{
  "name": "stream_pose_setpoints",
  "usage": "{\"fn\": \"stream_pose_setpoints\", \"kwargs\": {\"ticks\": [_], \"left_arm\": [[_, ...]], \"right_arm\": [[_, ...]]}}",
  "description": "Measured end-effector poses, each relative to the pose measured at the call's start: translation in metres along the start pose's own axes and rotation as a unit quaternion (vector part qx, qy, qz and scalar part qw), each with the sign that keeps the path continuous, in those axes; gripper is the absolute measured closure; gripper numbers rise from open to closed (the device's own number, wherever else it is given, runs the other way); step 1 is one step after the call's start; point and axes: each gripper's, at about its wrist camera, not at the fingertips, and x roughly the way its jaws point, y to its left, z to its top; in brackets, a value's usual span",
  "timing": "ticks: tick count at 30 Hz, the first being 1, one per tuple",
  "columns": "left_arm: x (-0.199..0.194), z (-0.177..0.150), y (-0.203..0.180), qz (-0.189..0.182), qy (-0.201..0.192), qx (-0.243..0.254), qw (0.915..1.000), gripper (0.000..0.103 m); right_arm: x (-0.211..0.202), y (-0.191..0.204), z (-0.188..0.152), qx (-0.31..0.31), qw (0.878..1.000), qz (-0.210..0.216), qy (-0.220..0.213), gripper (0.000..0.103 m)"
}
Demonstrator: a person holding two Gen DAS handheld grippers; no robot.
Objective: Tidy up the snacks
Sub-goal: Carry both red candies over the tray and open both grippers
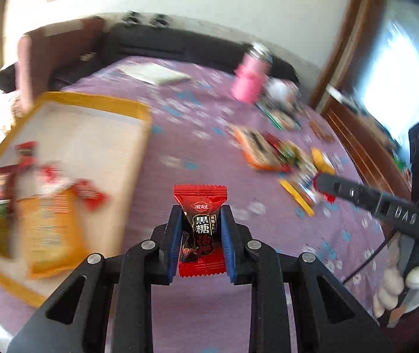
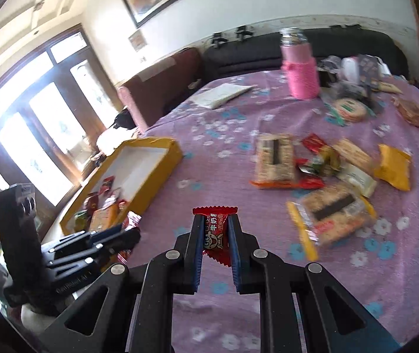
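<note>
My left gripper [image 1: 200,212] is shut on a red brown-sugar candy [image 1: 200,229] and holds it above the purple floral cloth, right of the yellow tray [image 1: 139,123]. The tray holds an orange packet [image 1: 49,229] and several red candies [image 1: 89,194]. My right gripper [image 2: 215,222] is shut on a red milk candy [image 2: 215,234] above the cloth. It also shows in the left wrist view [image 1: 324,182], next to the loose snack pile [image 1: 271,153]. The tray [image 2: 162,158] and the left gripper [image 2: 127,236] show in the right wrist view.
Loose snacks lie on the right: rice-cake packs [image 2: 274,158] [image 2: 336,213], a yellow packet [image 2: 393,166], round crackers [image 2: 350,110]. A pink bottle [image 2: 300,67] and a white paper [image 2: 221,94] sit at the back. A dark sofa [image 2: 268,50] runs behind the table.
</note>
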Motion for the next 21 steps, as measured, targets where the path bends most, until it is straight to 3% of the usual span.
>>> {"fn": "stream_pose_setpoints", "kwargs": {"ticks": [5,10,15,21], "left_arm": [[-0.033,0.008,0.074,0.057,-0.032,-0.046,0.9968,0.081],[-0.039,0.030,0.128,0.109,-0.030,-0.035,0.9930,0.080],[-0.007,0.036,0.168,0.107,0.003,-0.063,0.9923,0.080],[0.020,0.030,0.183,0.074,0.029,-0.093,0.9925,0.080]], "right_arm": [[0.042,0.070,0.017,-0.054,0.998,0.036,0.021,0.087],[0.093,0.133,0.037,-0.086,0.994,0.046,0.053,0.087],[0.152,0.176,0.045,-0.124,0.989,0.002,0.074,0.087],[0.212,0.184,0.034,-0.129,0.984,-0.050,0.114,0.087]]}}
